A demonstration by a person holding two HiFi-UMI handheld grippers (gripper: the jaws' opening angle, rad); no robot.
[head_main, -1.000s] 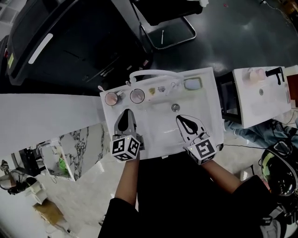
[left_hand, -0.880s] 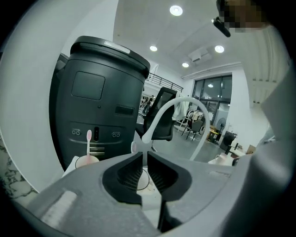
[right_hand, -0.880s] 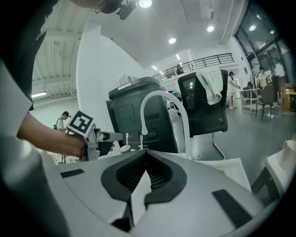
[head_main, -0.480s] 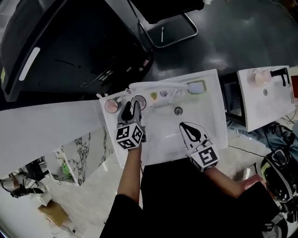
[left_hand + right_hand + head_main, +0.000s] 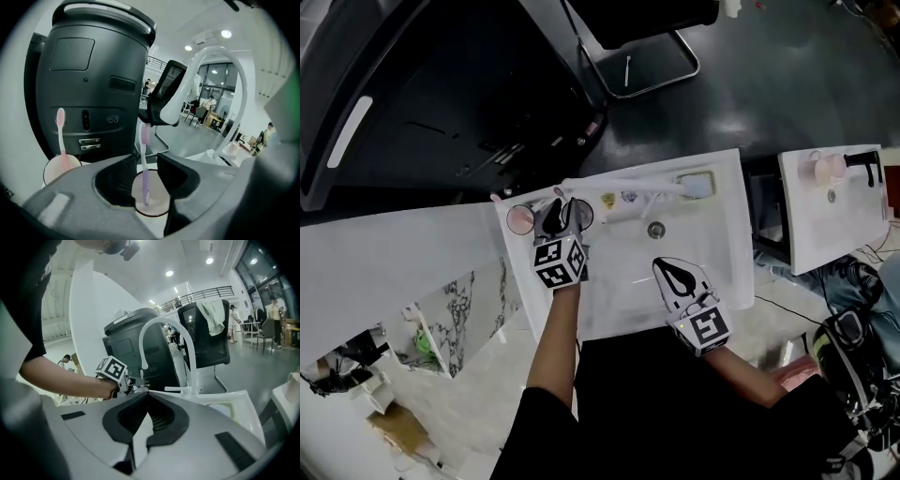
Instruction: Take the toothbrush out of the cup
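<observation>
The purple toothbrush [image 5: 144, 164] stands upright, bristles up, in the translucent cup [image 5: 152, 206] on the rear left ledge of the white sink [image 5: 619, 300]. Your left gripper [image 5: 146, 160] straddles the handle above the cup rim. Its jaws have just been opening and now stand apart, with the handle between them and neither pad pressing on it. Just to the left, a pink cup [image 5: 56, 169] holds a pink toothbrush [image 5: 61, 131]. Your right gripper [image 5: 660, 265] hangs over the basin, well apart from both cups, with its jaws closed together on nothing.
</observation>
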